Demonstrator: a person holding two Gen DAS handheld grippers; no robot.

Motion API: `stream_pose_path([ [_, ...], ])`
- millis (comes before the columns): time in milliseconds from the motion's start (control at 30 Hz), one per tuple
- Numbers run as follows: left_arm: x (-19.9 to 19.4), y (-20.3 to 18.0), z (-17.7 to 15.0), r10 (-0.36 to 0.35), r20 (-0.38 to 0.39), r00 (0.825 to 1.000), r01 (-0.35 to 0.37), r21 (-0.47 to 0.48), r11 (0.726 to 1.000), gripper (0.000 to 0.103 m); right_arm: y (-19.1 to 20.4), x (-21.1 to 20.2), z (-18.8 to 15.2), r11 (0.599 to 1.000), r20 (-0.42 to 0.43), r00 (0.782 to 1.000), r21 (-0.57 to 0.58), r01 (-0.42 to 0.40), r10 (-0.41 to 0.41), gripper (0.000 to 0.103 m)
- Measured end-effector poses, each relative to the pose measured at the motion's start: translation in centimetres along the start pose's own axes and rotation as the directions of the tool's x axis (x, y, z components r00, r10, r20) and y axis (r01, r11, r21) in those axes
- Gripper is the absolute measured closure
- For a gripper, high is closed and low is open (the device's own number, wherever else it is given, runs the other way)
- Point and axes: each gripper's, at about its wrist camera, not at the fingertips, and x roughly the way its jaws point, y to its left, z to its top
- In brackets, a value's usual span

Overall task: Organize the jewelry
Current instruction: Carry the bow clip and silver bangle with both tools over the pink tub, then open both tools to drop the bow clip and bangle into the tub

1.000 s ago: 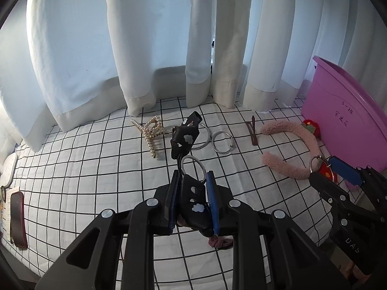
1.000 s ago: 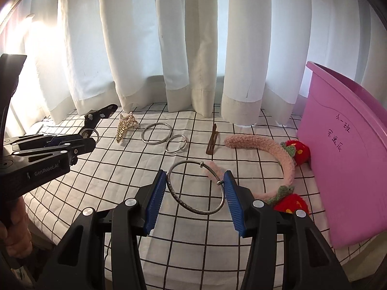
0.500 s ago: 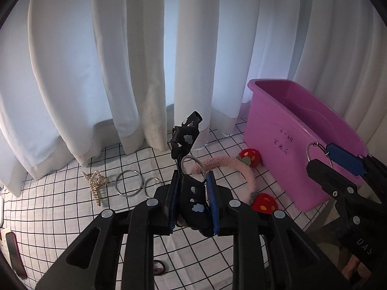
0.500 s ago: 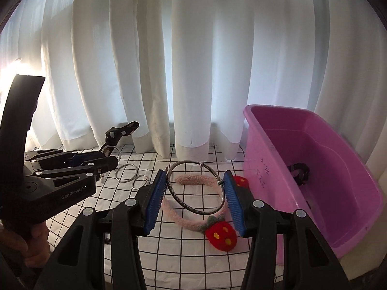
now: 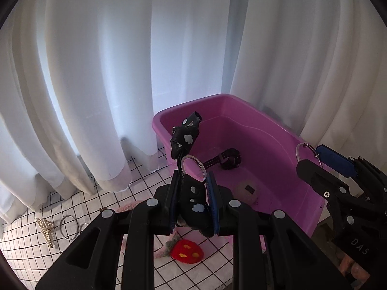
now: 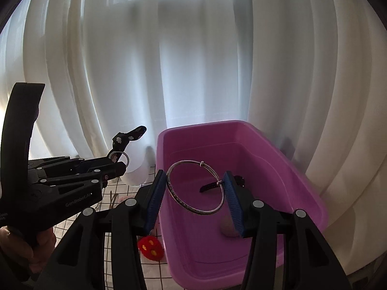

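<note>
My left gripper (image 5: 192, 188) is shut on a black cloud-print strap (image 5: 185, 140) that carries a small silver ring (image 5: 193, 168). It hangs at the near left corner of the purple bin (image 5: 241, 110). My right gripper (image 6: 194, 193) is shut on a large silver bangle (image 6: 181, 201), held above the inside of the purple bin (image 6: 205, 125). A black band (image 6: 210, 186) and a round beige piece (image 6: 227, 224) lie on the bin's floor. The left gripper (image 6: 118, 162) shows at the left of the right wrist view, and the right gripper (image 5: 312, 154) at the right of the left wrist view.
On the checked cloth (image 5: 29, 249) left of the bin lie a gold claw clip (image 5: 46, 229), two silver rings (image 5: 69, 227) and a fuzzy headband with a red strawberry (image 5: 186, 253). White curtains (image 5: 96, 72) hang close behind the bin and cloth.
Both grippers have risen and swung right, from over the checked cloth to the purple bin. Each keeps hold of its piece.
</note>
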Motion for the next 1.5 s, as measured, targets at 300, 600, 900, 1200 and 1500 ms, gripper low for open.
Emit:
stream_pose_path([
  [300,5.4,-5.2,1.8,-0.026,-0.069,0.997,0.027,0.015,1.0,0.081,-6.2,3.5,-0.2,0.999,-0.084,0.996,0.032,0.007,-0.004,0.055],
  [600,9.7,-6.1,2.0,0.001,-0.162,0.987,-0.003,-0.012,1.0,0.081,-8.9,6.9,-0.9,0.998,-0.18,0.984,0.063,-0.003,0.015,0.056],
  [900,13.5,-6.4,2.0,0.03,-0.3,0.954,-0.037,-0.015,0.999,0.081,-10.2,10.3,-0.9,0.994,-0.31,0.95,0.105,-0.006,0.039,0.055],
  [1200,15.4,-6.9,1.5,0.066,-0.384,0.921,-0.059,0.031,0.998,0.078,-10.3,12.4,-1.9,0.992,-0.401,0.914,0.129,-0.004,0.056,0.055],
  [1500,14.5,-6.3,2.5,0.095,-0.335,0.937,-0.095,0.015,0.995,0.017,-12.4,12.4,-2.1,0.974,-0.399,0.915,0.223,0.033,0.06,0.038],
])
